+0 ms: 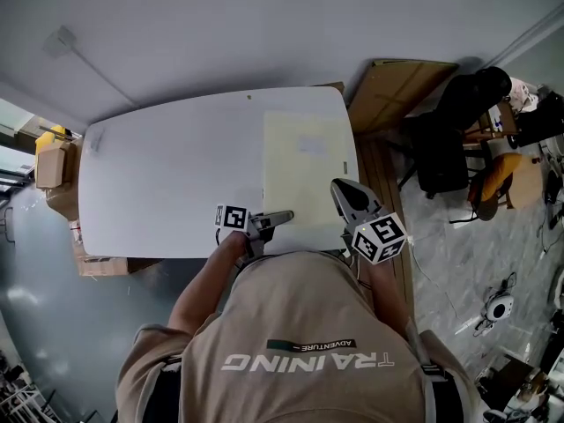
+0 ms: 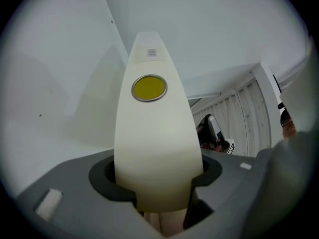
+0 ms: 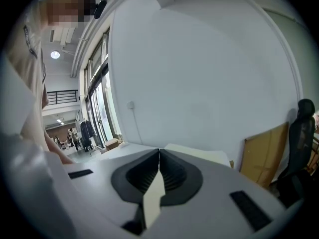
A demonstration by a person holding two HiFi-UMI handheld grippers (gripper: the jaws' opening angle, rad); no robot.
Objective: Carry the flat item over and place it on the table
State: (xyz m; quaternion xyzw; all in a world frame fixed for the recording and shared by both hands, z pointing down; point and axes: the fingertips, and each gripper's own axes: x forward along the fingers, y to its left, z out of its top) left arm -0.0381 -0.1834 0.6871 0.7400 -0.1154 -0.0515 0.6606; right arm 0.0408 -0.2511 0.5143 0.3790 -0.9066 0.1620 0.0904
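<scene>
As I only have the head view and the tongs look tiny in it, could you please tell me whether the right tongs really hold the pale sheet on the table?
Observer: Yes. In the right gripper view, the right gripper has its tongs closed together on the thin edge of the flat item.
Operator: Thank you. What is between the left tongs?
Observer: In the left gripper view, a broad cream piece, apparently the same item, fills the gap of the left gripper and touches both tongs.
Operator: Does it carry any marking?
Observer: A round yellow sticker sits on its face, farther out from the tongs.
</scene>
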